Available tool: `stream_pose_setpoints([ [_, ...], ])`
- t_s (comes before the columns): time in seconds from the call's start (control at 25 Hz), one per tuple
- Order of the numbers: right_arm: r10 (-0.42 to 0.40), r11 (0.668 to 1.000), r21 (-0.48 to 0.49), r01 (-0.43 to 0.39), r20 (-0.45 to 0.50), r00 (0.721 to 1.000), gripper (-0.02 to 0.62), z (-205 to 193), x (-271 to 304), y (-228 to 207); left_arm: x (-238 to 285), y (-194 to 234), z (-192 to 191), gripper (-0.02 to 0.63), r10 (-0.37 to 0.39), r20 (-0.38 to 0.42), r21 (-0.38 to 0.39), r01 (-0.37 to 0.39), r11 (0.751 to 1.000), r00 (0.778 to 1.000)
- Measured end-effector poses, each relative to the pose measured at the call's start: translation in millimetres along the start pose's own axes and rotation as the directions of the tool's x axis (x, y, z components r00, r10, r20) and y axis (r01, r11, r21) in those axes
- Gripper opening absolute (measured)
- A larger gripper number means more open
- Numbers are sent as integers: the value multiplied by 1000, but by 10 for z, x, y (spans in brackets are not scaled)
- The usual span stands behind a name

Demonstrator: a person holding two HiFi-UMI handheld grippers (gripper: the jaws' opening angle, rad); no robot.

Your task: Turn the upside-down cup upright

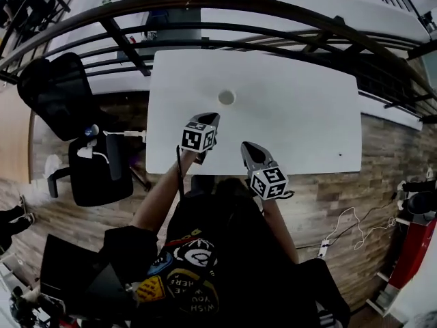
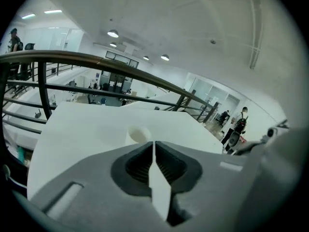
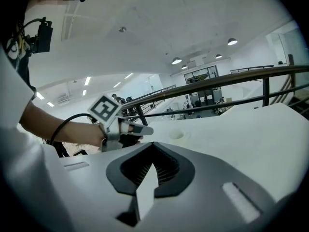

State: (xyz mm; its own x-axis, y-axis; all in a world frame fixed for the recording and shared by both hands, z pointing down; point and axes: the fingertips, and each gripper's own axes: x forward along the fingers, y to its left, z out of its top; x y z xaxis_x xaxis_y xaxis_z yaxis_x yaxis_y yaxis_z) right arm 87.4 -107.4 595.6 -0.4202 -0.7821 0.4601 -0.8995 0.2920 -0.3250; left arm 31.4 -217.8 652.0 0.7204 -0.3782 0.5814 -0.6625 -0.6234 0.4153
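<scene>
Head view: a white rectangular table (image 1: 307,115) lies below; a small white round cup (image 1: 227,97) stands on it, near the middle, a bit to the left
Left gripper (image 1: 210,119): grey, with a black-and-white marker cube; jaws pressed together with nothing between them; its tip is over the table, near the cup but not touching it
Right gripper (image 1: 247,149): jaws closed tight and empty too; it is over the table's near edge, just beside the other one, farther from the cup
Left gripper view: the cup shows just past the closed jaws
Right gripper view: the cup sits farther off; the other gripper pokes in from the left
Around the table: a black office chair (image 1: 68,94); a dark curved metal railing (image 1: 273,9); a brown wooden floor (image 1: 382,156)
</scene>
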Motion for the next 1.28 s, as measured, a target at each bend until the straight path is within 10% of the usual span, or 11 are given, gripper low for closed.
stream_pose_setpoints([
  [0.12, -12, 999, 44, 12, -18, 1000, 0, -70, 111, -71, 431, 254, 192, 192, -64, -86, -63, 59, 996, 994],
  [0.24, -5, 997, 79, 7, -34, 999, 0, -87, 155, -178, 777, 485, 342, 236, -7, -152, -33, 2, 999, 988],
  [0.52, 4, 993, 119, 3, -54, 999, 0, -14, 299, -519, 1439, 914, 170, 234, 196, -339, 207, -131, 970, 920],
  [0.68, 34, 993, 118, -26, -64, 997, 0, 13, 341, -644, 1582, 876, 127, 66, 195, -374, 159, -145, 977, 906],
  [0.92, 105, 989, 113, -98, -61, 993, 0, -33, 488, -766, 1436, 703, -127, 44, 92, -452, 9, -98, 995, 887],
  [1.12, 106, 975, -192, -115, -60, 993, 18, -56, 766, -784, 1169, 460, 82, 44, 3, -395, -60, -29, 998, 919],
  [1.28, 124, 905, -397, -150, -91, 988, 299, -39, 1098, -756, 905, 272, 388, 44, -71, -328, -122, 32, 992, 942],
])
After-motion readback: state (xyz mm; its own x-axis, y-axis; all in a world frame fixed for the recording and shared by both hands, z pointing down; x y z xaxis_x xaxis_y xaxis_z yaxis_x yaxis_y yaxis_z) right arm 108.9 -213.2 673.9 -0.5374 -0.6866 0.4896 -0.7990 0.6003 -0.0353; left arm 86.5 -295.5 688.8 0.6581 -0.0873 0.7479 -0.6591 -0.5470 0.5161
